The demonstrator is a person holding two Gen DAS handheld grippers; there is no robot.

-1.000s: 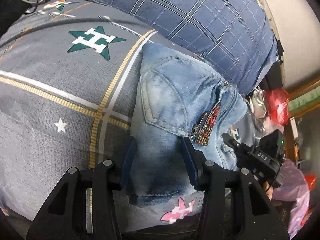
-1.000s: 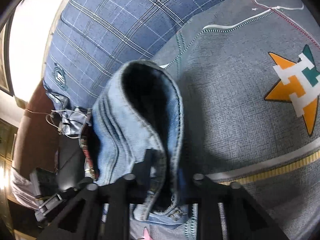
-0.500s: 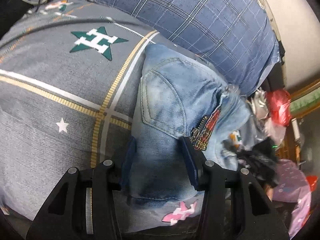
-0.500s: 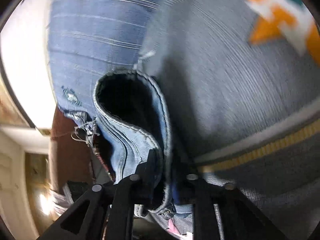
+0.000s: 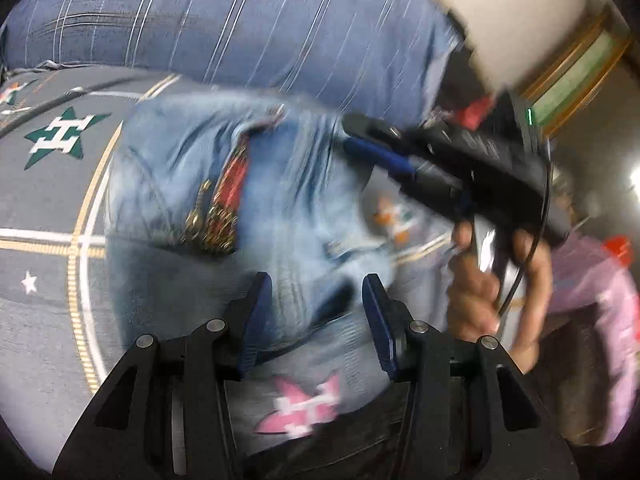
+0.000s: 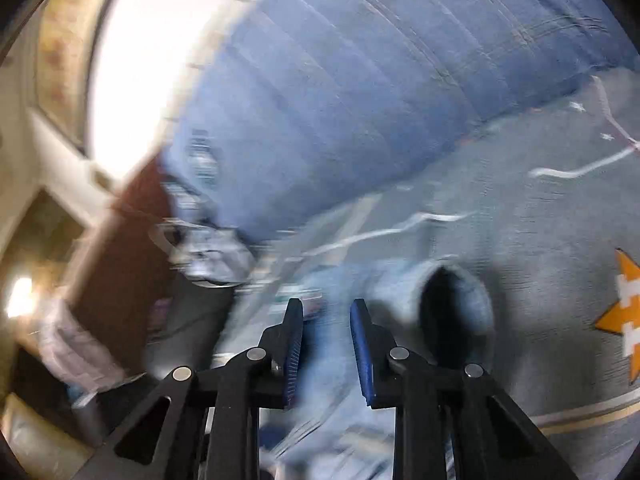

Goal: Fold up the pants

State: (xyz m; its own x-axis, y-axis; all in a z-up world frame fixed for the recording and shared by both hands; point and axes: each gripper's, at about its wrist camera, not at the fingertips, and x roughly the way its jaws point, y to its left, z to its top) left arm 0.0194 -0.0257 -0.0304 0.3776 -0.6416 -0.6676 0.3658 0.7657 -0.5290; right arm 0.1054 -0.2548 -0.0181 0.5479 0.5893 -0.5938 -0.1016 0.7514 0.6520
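The jeans (image 5: 280, 208) are faded, matt denim with stitched seams and a glinting metal chain trim (image 5: 208, 224). The bedsheet (image 5: 44, 208) is soft, matt woven cloth; the plaid pillow (image 5: 240, 24) looks like smooth cotton, though blur hides its weave. Both grippers, left gripper (image 5: 316, 312) and right gripper (image 6: 326, 336), are matt black plastic with bright metal rivets and ribbed blue pads (image 6: 362, 352), seemingly rubbery.

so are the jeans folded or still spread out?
Folded. The jeans lie as a compact, layered bundle on the grey bedspread, back pocket on top; the right wrist view shows a rolled fold edge. How neat, blur hides.
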